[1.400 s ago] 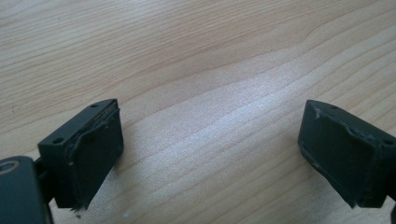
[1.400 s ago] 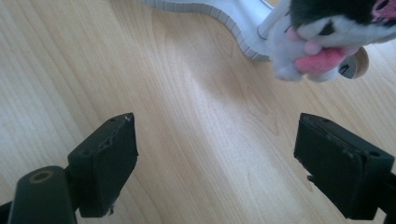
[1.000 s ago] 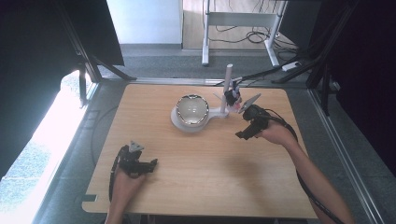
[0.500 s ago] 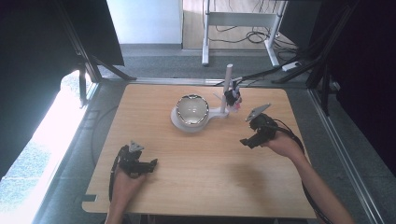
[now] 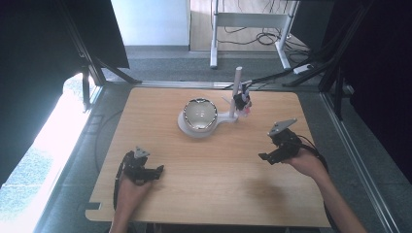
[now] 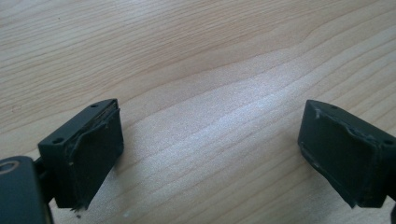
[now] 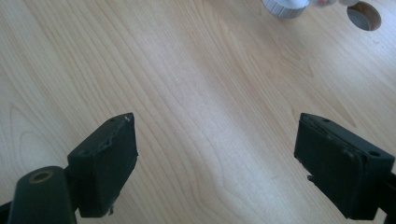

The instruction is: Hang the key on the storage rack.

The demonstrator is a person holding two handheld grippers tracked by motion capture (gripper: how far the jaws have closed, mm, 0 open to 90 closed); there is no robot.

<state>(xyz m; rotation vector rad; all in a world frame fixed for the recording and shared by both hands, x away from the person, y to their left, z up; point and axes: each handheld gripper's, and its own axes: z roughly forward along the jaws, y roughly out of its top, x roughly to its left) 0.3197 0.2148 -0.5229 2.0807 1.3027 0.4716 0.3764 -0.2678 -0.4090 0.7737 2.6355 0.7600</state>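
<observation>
A shiny metal bowl (image 5: 199,114) sits on a white stand base (image 5: 187,129) at the middle back of the wooden table (image 5: 218,184). A white post (image 5: 237,87) with a small dark clamp piece (image 5: 241,101) rises just right of the bowl. My left gripper (image 5: 154,171) rests low at the front left, open, with only bare wood between its fingers (image 6: 88,154). My right gripper (image 5: 266,157) hovers at the right, well in front of the stand, open and empty, its fingers (image 7: 105,161) wide apart over the wood.
A round cable hole (image 7: 364,15) and the edge of a white ribbed part (image 7: 285,7) lie at the top of the right gripper view. A white table frame (image 5: 252,19) and cables (image 5: 272,77) stand beyond the table's back edge. Dark screens flank both sides.
My right gripper has drawn back from the stand's post toward the front right of the table. The left gripper has stayed put.
</observation>
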